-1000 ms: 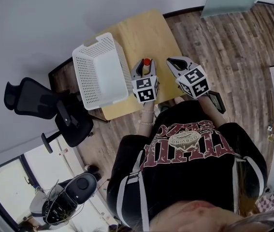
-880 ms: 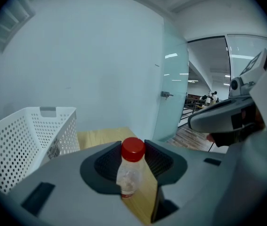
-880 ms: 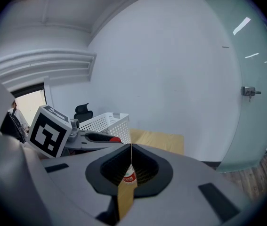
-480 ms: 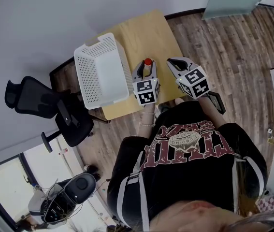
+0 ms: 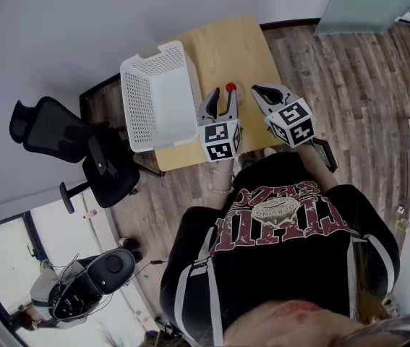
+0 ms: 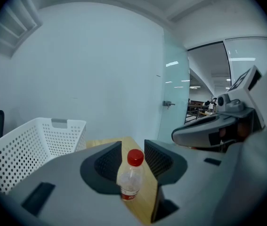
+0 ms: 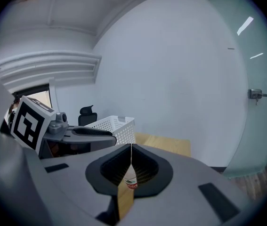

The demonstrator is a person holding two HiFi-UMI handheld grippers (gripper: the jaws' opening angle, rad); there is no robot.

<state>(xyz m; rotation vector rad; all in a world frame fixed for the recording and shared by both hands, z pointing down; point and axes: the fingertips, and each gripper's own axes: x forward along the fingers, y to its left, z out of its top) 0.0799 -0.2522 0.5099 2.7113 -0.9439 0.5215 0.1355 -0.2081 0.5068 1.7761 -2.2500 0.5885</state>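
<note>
Spread wide on the left gripper [image 6: 132, 147], pads [image 6: 107, 161] on either side of a red-capped bottle [image 6: 129, 182] but not pressing it. Standing upright on its own base on the table [image 5: 226, 49], just right of the white basket [image 5: 134, 96], so probably in no need of a grip to stay put. Pinched tip to tip on the right gripper [image 7: 131, 147], with nothing clamped (only that same bottle glimpsed beyond, through the hollow). Held level and side by side, right of the basket, likely to keep both aimed across the tabletop. Inside the basket, nothing to be seen: bare perforated walls and floor. Left of the basket, off the table, a black office chair [image 5: 53, 139].
</note>
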